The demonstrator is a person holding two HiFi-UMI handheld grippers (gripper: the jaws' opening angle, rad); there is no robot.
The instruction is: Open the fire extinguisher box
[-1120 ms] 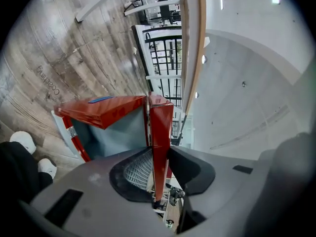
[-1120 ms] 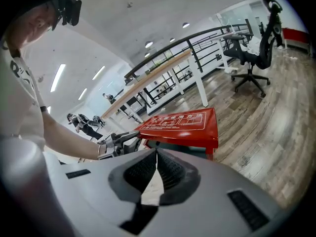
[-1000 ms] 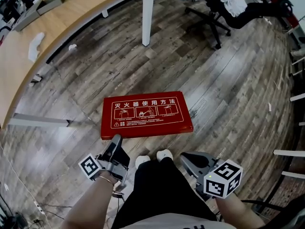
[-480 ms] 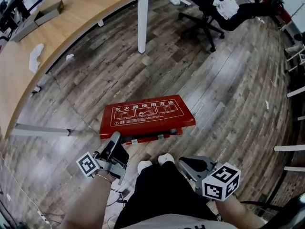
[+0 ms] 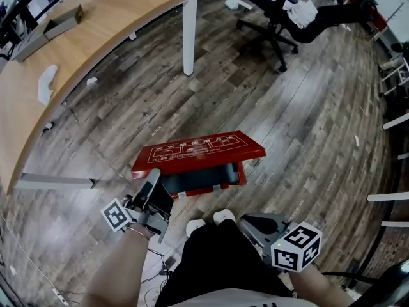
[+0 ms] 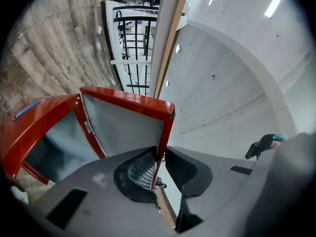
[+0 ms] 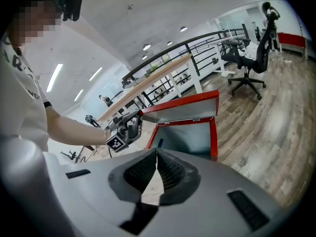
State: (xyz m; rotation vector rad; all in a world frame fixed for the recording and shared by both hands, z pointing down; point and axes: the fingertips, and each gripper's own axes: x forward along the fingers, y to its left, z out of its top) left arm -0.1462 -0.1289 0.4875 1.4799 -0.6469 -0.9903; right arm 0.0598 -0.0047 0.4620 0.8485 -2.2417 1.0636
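Head view: the fire extinguisher box is seen lying on the wooden floor, just ahead of the person's feet. Its red lid is raised partway, so that the dark inside is exposed along the near side. The lid's near left corner is held by the left gripper. In the left gripper view the fingers have just been closing and are set narrow, clamped on the lid's thin edge. The right gripper is held low beside the person's right leg, well apart from the box. Its fingers are brought together with nothing between them.

The opening is judged to be under way but not finished. The lid is lifted only to a shallow angle and is yet to be swung up and back until it rests open. What lies inside cannot be made out.

The floor is laid in grey-brown planks. A curved desk of pale wood on white legs is seen at the upper left, and a black office chair with a white cloth on it stands beyond.
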